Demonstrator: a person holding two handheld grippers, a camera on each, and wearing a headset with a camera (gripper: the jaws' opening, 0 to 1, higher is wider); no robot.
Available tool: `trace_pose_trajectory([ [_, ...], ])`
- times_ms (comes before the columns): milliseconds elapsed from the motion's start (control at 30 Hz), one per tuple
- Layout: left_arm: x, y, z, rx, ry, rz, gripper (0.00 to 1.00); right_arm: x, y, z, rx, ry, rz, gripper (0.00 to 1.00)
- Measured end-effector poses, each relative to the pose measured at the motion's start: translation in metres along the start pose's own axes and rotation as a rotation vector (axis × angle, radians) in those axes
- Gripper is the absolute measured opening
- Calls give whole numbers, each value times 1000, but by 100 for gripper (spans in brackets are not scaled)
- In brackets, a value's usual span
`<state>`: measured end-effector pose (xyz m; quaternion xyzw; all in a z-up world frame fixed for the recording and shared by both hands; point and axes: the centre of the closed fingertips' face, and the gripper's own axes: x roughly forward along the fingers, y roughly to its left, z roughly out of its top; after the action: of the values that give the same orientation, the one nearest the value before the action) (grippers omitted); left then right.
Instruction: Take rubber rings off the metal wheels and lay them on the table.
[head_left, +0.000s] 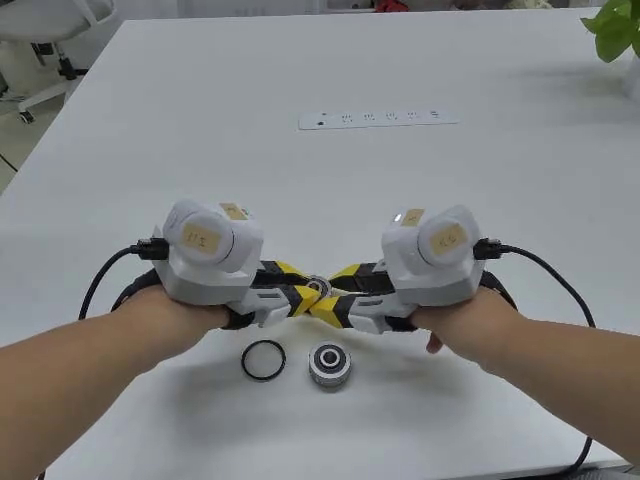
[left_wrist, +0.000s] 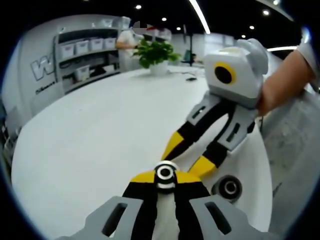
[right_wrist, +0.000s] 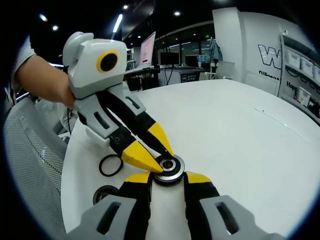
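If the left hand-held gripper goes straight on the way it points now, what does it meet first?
The metal wheel at its own tips, which it already touches; directly behind, probably the right hand-held gripper, whose jaws point back at it. Depth is unclear.

One metal wheel (right_wrist: 169, 167) hangs above the table (head_left: 450, 180), caught between your left gripper (head_left: 300, 298) and right gripper (head_left: 340, 300). Under it, a loose black rubber ring (head_left: 263, 360) lies flat just beside a second wheel (head_left: 329, 364), also flat.
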<state>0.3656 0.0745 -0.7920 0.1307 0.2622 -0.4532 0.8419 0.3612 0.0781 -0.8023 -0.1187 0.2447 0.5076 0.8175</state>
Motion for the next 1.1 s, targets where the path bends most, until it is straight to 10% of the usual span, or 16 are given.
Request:
trace_pose_trajectory([
  [400, 1, 1, 0, -5, -2, 14, 11, -1, -5, -13, 76, 82, -80, 18],
  [1100, 0, -2, 1, -11, -10, 21, 11, -6, -6, -9, 39, 46, -21, 0],
])
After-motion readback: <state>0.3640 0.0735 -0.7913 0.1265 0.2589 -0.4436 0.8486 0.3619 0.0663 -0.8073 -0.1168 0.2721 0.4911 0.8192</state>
